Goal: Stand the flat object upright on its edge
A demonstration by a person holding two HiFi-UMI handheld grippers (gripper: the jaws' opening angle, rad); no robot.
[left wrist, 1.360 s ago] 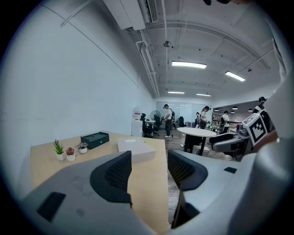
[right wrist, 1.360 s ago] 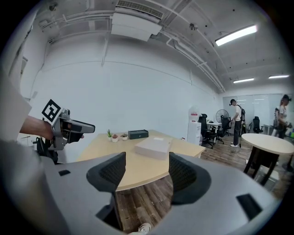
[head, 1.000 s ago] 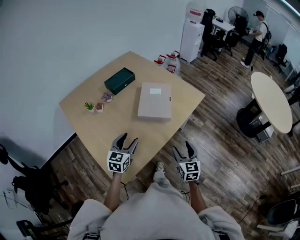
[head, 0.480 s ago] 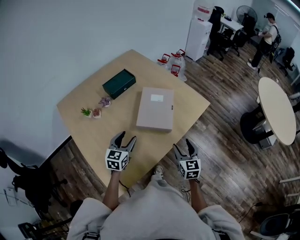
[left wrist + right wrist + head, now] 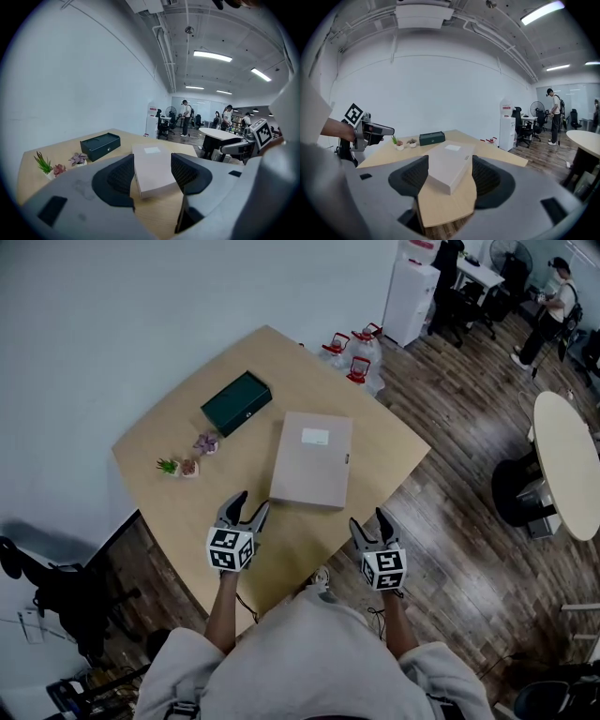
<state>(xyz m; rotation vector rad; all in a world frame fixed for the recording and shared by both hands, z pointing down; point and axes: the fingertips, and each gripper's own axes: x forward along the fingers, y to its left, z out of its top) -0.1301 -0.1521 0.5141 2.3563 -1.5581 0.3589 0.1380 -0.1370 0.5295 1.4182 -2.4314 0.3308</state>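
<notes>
On table [image 5: 178,432]: flat beige box [image 5: 312,458] lying flat — untouched.
Left gripper [image 5: 249,503]: jaws wide, empty, short of box.
Right gripper [image 5: 368,519]: jaws wide, empty.

The left gripper [image 5: 242,505] and right gripper [image 5: 368,521] were held forward side by side, tilted slightly down, jaws apart, empty.

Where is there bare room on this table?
Bare wood: between the beige flat box and the table's near edge, the far corner beyond the green case, and right of the box. Crowded on the left, where small potted plants sit near the case.
</notes>
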